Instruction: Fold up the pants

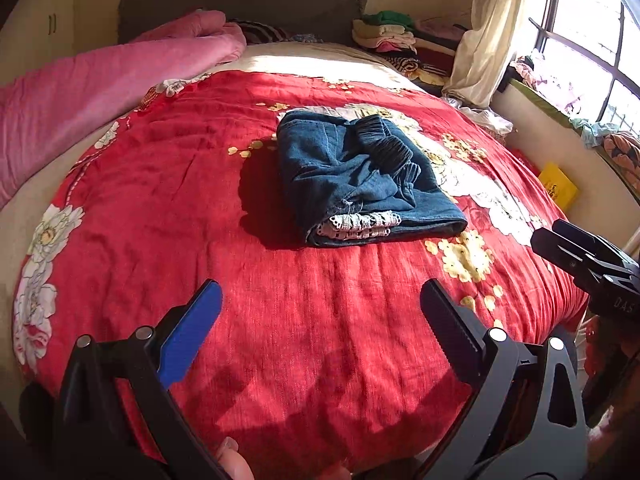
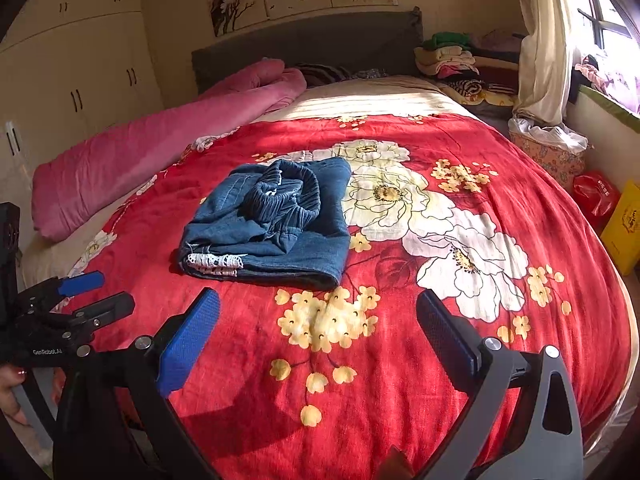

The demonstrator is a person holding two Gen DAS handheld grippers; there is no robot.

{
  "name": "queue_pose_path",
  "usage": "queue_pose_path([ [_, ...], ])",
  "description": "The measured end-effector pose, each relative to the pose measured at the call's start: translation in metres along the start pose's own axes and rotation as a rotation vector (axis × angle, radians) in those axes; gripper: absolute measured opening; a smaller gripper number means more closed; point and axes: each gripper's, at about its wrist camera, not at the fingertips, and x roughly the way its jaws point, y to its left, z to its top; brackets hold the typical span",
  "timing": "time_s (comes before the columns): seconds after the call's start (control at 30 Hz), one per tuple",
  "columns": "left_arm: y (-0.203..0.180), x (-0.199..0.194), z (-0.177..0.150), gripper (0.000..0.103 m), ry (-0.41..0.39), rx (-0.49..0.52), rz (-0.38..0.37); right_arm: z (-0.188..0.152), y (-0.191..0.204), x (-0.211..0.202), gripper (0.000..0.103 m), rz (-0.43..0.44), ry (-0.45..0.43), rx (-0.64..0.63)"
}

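Blue denim pants (image 1: 360, 176) lie folded in a compact stack on the red flowered bedspread (image 1: 200, 184), with the elastic waistband on top and white lace trim at the near edge. They also show in the right wrist view (image 2: 272, 224). My left gripper (image 1: 320, 308) is open and empty, held back above the bed's near part, apart from the pants. My right gripper (image 2: 318, 320) is open and empty too, near the yellow flowers in front of the pants. The left gripper shows at the left edge of the right wrist view (image 2: 96, 296).
A pink quilt (image 1: 100, 92) lies rolled along the bed's left side. Stacked clothes (image 1: 392, 36) sit at the head on the right, by a curtain (image 1: 488, 32) and window. A yellow box (image 2: 624, 224) and red bag (image 2: 596, 196) stand on the floor right of the bed.
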Motion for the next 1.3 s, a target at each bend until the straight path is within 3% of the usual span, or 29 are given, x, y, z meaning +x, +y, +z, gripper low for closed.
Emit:
queue_pose_path([
  [1.3,-0.002,0.007,-0.024,0.093,0.031,-0.004,0.019,-0.025,-0.002,0.009,0.098,-0.011,0.053,0.027],
])
